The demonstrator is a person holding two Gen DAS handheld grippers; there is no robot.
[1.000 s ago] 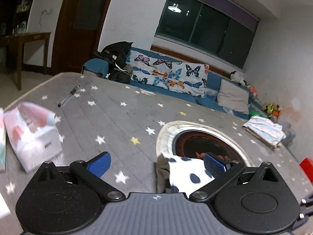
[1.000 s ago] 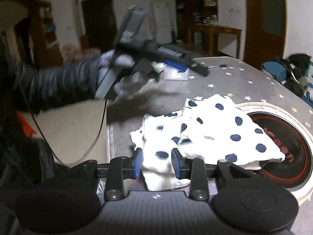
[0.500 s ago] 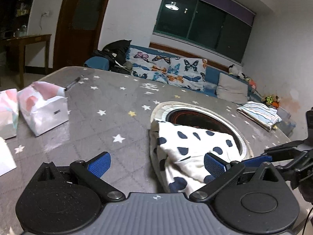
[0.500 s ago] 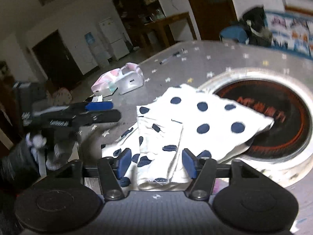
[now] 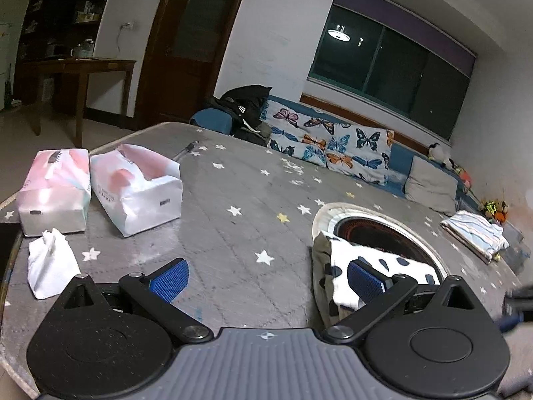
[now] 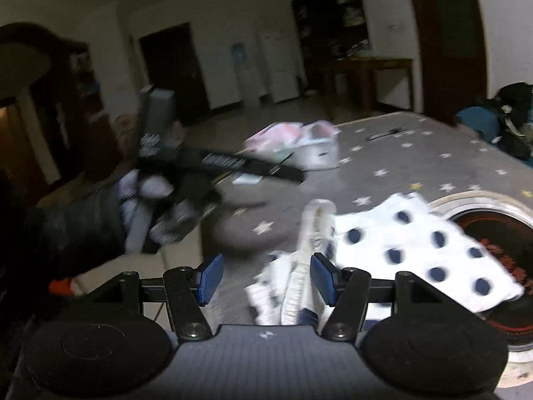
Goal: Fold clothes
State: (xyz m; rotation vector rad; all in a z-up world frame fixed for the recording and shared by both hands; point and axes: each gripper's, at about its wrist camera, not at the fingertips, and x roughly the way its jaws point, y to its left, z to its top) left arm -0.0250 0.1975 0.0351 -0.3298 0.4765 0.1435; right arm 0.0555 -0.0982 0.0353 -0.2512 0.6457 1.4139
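A white garment with dark blue dots (image 5: 383,261) lies folded on the grey star-patterned table (image 5: 233,200), partly over a round dark inset (image 5: 376,230). My left gripper (image 5: 266,281) is open and empty; the garment's left edge lies beside its right finger. In the right wrist view the same garment (image 6: 409,240) spreads to the right, its bunched elastic edge (image 6: 306,233) in front of my right gripper (image 6: 263,276), which is open and empty. The left gripper (image 6: 186,163) shows blurred at the left there.
Two tissue packs (image 5: 136,186) and a crumpled tissue (image 5: 50,266) sit at the table's left. A folded striped cloth (image 5: 473,233) lies at the far right edge. A pen (image 5: 185,150) lies at the back. A sofa with butterfly cushions (image 5: 333,143) stands behind.
My right gripper opened from nearly shut and drew back from the garment. My left gripper swung left and back; the garment now lies beside its right finger.
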